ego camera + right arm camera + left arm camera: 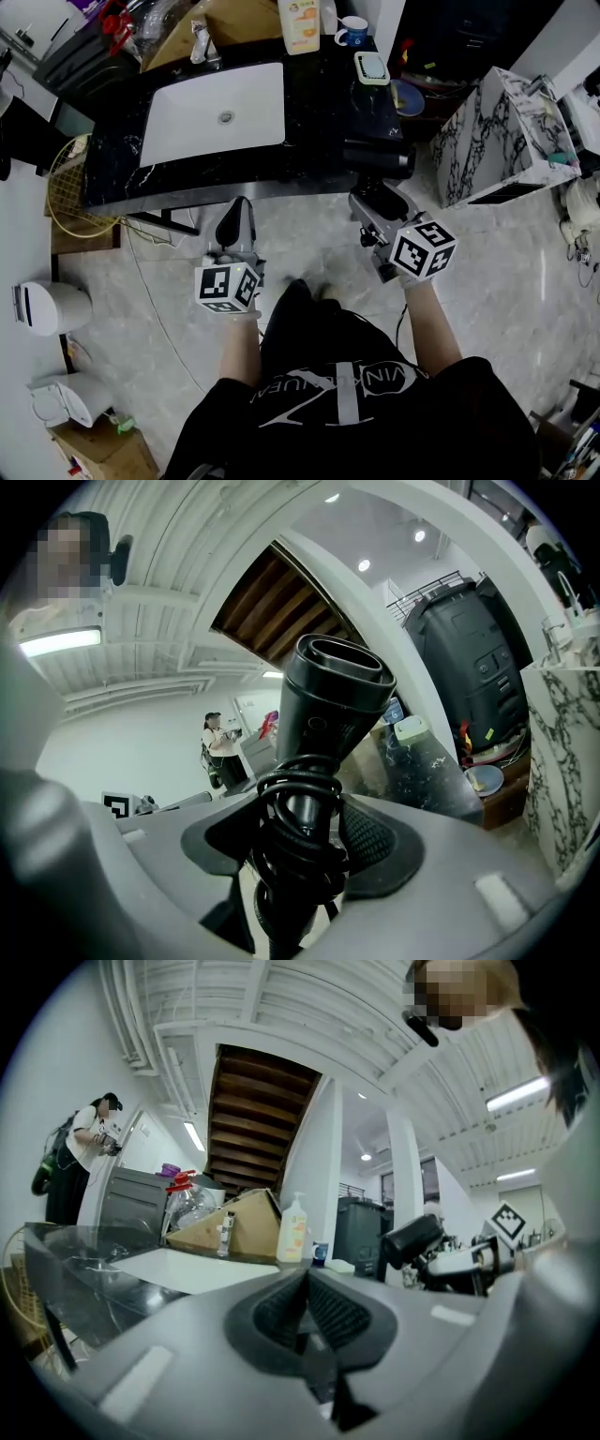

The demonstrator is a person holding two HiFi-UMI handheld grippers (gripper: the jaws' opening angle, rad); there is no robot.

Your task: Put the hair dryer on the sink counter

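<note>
A black hair dryer [378, 157] with its cord wound round the handle hangs over the front right corner of the black marble sink counter [122, 178]. My right gripper [370, 202] is shut on the dryer's handle; in the right gripper view the dryer [328, 700] stands up between the jaws of that gripper [300, 827], nozzle away from me. My left gripper [234, 225] is just in front of the counter's edge, below the white basin [216, 112]. It [305, 1312] is shut with nothing held. The left gripper view also catches the dryer [412, 1238] at the right.
On the counter's back stand a faucet [200, 42], a soap bottle [298, 25], a blue mug [353, 32] and a soap dish [371, 67]. A marble-patterned cabinet [497, 141] stands to the right, a wire basket [66, 187] to the left. A person [84, 1157] stands far off.
</note>
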